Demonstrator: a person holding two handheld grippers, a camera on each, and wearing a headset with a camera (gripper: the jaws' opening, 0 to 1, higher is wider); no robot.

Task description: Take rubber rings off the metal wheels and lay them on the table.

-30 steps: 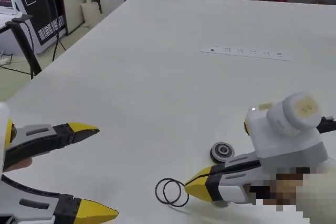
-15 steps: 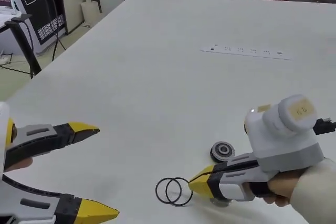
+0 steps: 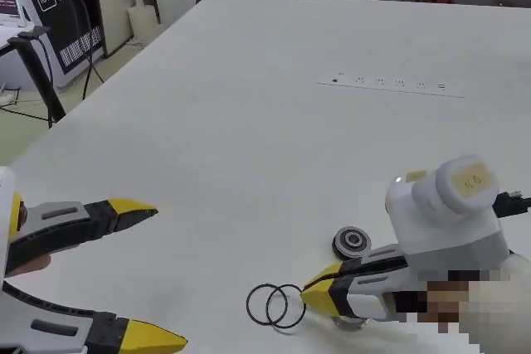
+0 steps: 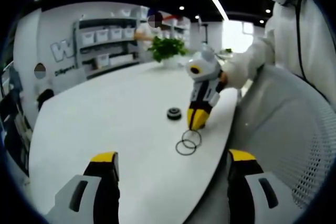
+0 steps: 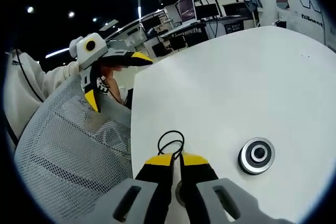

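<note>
Two thin black rubber rings [image 3: 275, 305] lie overlapping on the white table [image 3: 274, 122] near its front edge. My right gripper [image 3: 312, 293] rests low on the table with its yellow tips just right of the rings [image 5: 171, 142], jaws closed together. A round grey part sits under its jaws [image 5: 180, 192]; I cannot tell whether it is held. A metal wheel [image 3: 352, 241] with a dark rim lies flat beside that gripper [image 5: 177, 160], and is the wheel [image 5: 256, 155] to the right of the jaws. My left gripper [image 3: 148, 275] hovers open at the front left, and its own view shows nothing between its jaws.
A flat white power strip [image 3: 390, 84] lies farther back on the table. The table edge runs along the left, with a dark stand [image 3: 37, 64] and signboard on the floor beyond. A mesh chair back [image 5: 68, 145] stands close to the front edge.
The right gripper's tips have drawn back a little to the right, and the two rings have shifted slightly the same way. The left gripper has stayed open and barely moved.
</note>
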